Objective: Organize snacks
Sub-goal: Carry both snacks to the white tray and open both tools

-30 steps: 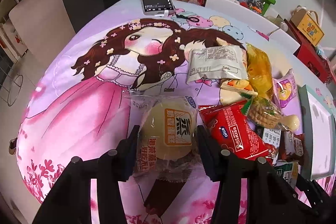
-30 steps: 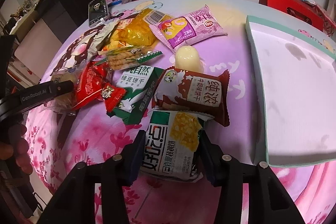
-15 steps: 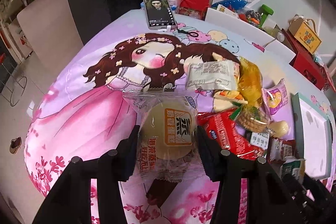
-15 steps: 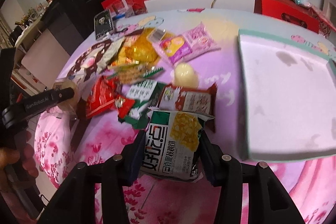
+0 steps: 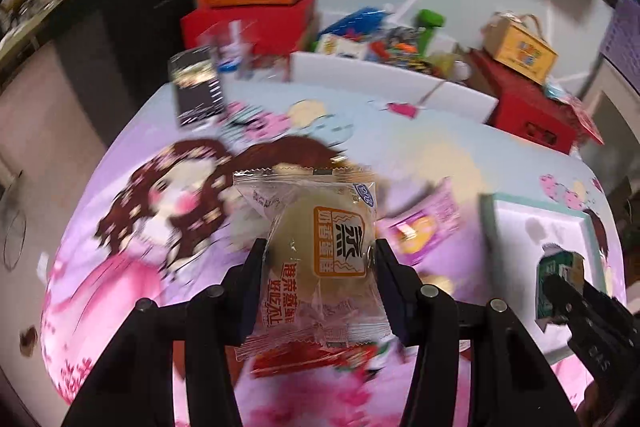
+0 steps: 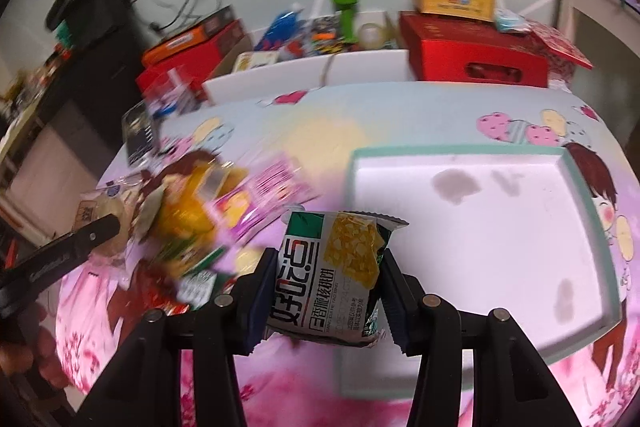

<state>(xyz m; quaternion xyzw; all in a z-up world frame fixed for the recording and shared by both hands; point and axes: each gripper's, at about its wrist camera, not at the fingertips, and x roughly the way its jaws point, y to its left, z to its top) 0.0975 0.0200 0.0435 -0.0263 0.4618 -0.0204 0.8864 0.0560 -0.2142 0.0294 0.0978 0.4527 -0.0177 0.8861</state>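
Both packets lifted higher, left tongs gripping bun packet, right tongs gripping biscuit packet

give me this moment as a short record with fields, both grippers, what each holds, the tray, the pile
left gripper: shut on clear-wrapped pale yellow steamed cake, lifted off the table
right gripper: shut on white and green walnut cookie packet, held up near the tray's front left edge
white tray with teal rim: on the pink cartoon tablecloth, no snacks in it, a few grey marks
snack pile: left of the tray, blurred
black phone: far left table edge
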